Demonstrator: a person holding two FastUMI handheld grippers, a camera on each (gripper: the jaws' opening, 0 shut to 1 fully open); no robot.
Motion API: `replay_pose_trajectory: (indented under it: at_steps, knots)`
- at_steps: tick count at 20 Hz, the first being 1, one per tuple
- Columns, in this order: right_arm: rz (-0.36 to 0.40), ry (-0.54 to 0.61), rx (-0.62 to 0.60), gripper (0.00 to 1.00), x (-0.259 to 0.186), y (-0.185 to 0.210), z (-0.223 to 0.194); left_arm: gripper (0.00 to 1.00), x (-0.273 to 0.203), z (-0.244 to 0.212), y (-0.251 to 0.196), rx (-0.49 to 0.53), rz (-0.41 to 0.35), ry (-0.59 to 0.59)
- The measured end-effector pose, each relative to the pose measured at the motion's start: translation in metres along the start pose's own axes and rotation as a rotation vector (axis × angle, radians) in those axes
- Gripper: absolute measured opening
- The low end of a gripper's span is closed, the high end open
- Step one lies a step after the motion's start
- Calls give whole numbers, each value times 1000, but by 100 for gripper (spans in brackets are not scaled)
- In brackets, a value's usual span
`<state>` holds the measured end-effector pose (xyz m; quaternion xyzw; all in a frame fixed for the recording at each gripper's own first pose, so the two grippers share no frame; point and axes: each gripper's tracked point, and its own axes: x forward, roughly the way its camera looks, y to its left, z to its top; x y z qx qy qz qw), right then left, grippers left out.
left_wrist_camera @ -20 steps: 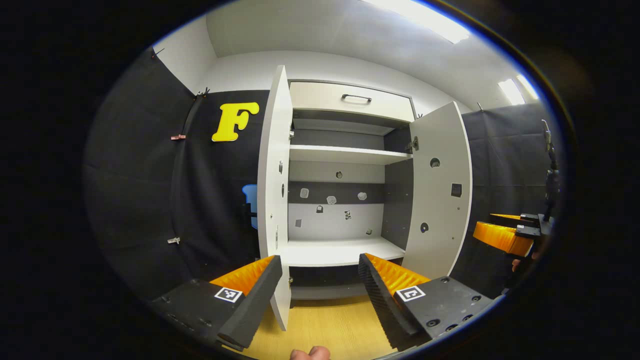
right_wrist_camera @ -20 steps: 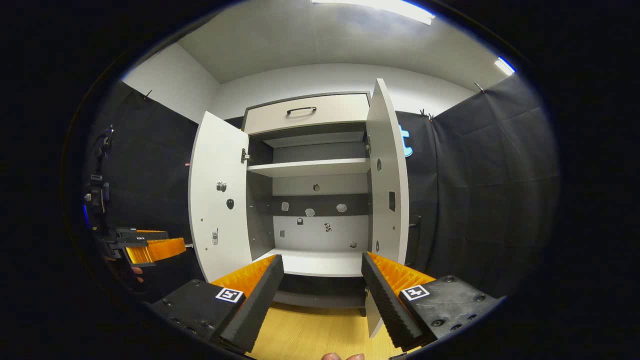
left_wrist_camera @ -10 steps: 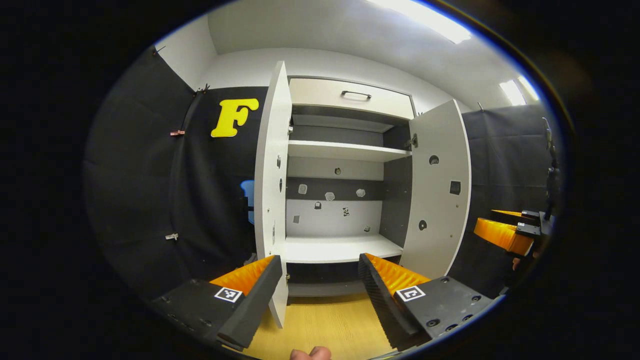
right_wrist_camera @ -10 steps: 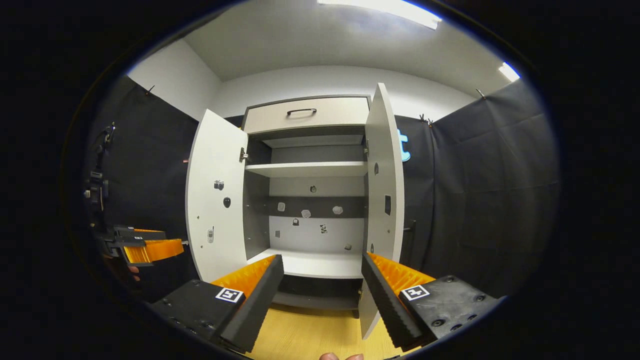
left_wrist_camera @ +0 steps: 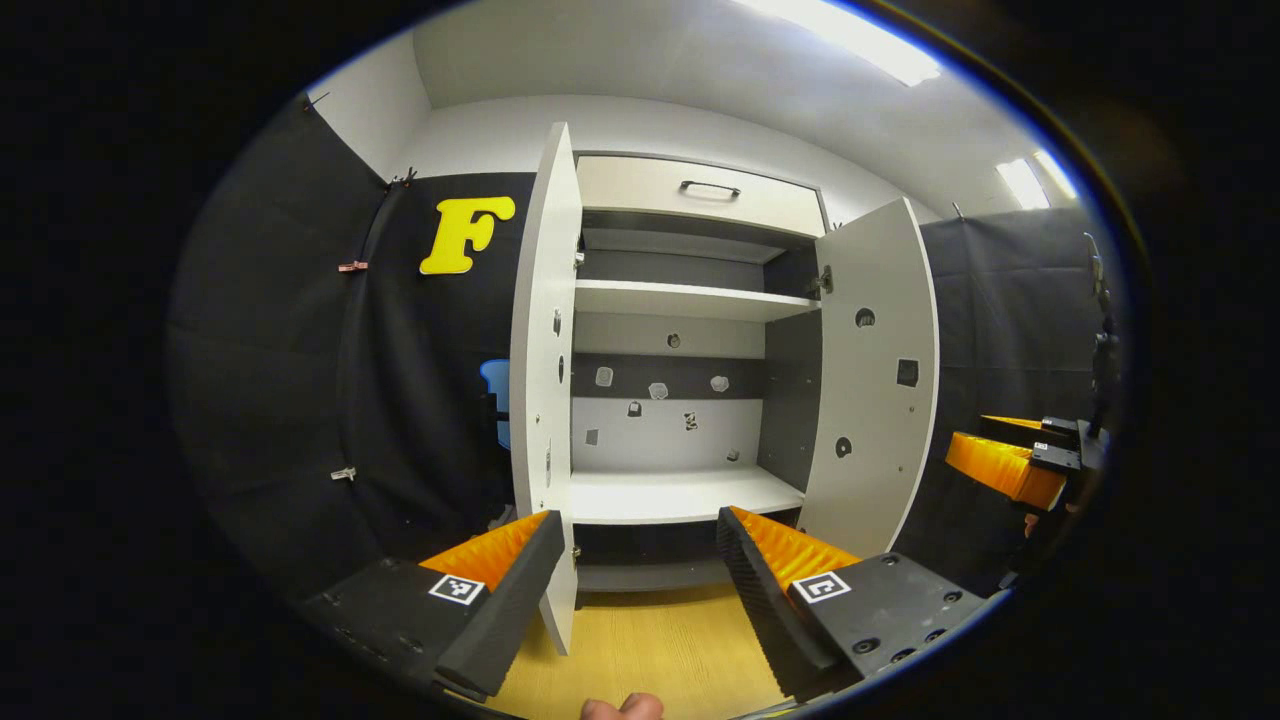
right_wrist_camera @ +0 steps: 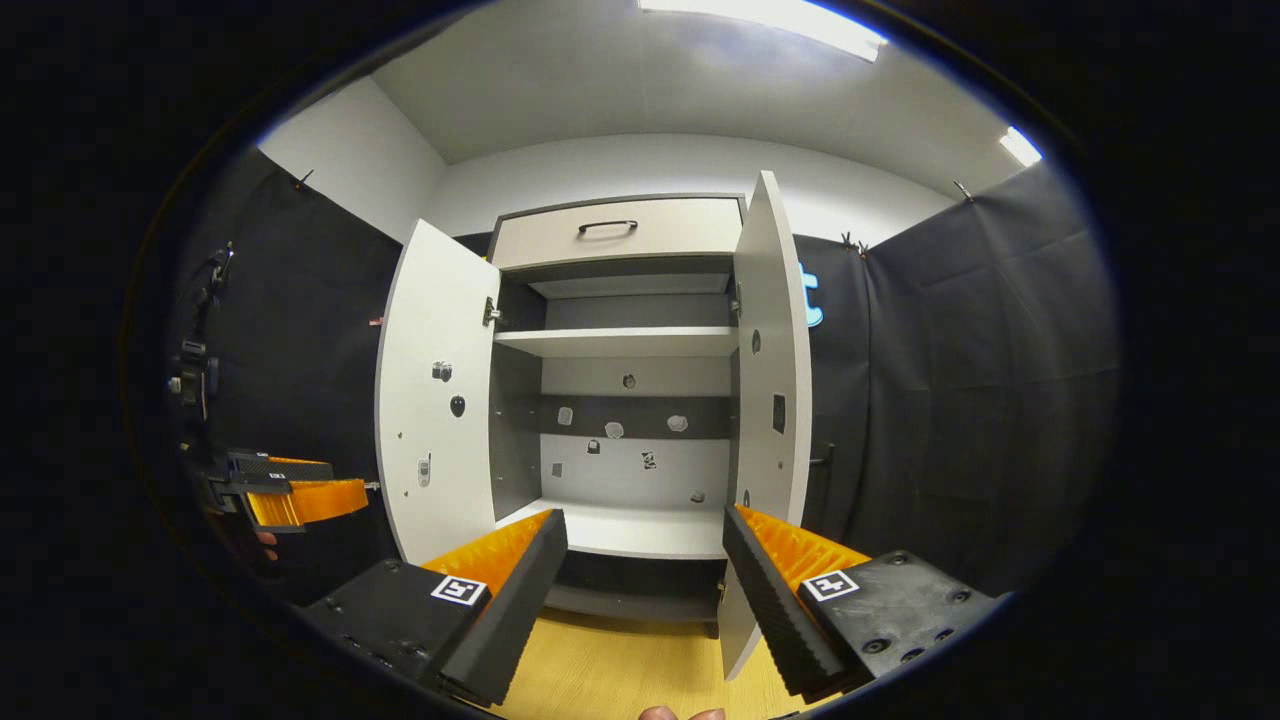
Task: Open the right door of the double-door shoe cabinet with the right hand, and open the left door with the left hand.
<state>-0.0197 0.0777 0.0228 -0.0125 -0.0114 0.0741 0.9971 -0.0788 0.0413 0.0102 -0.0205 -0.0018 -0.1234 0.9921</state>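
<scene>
The white shoe cabinet (left_wrist_camera: 690,300) stands straight ahead with both doors swung wide. In the left gripper view its left door (left_wrist_camera: 545,380) faces me edge-on and its right door (left_wrist_camera: 870,380) angles outward. My left gripper (left_wrist_camera: 635,580) is open and holds nothing, just short of the left door's lower edge. In the right gripper view the right door (right_wrist_camera: 770,400) is edge-on and the left door (right_wrist_camera: 435,400) angles outward. My right gripper (right_wrist_camera: 645,590) is open and holds nothing. Each gripper appears off to the side in the other's view: right gripper (left_wrist_camera: 1010,465), left gripper (right_wrist_camera: 300,497).
Inside are bare white shelves (left_wrist_camera: 680,495) and a back panel with small stickers. A shut drawer (left_wrist_camera: 700,190) with a dark handle sits on top. Black cloth walls (right_wrist_camera: 960,400) flank the cabinet. Pale wooden floor (left_wrist_camera: 650,650) lies below the grippers.
Both doors stay wide open. The cabinet has drifted slightly up in the left gripper view and slightly down in the right gripper view. Both grippers remain open.
</scene>
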Motion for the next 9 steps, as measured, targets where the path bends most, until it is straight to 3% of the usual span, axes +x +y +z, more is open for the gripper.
replay_pose_trajectory:
  at_steps: [9]
  knots:
    - [-2,3,0,98,-1,0,0,96,0,0,-5,4,-12,0]
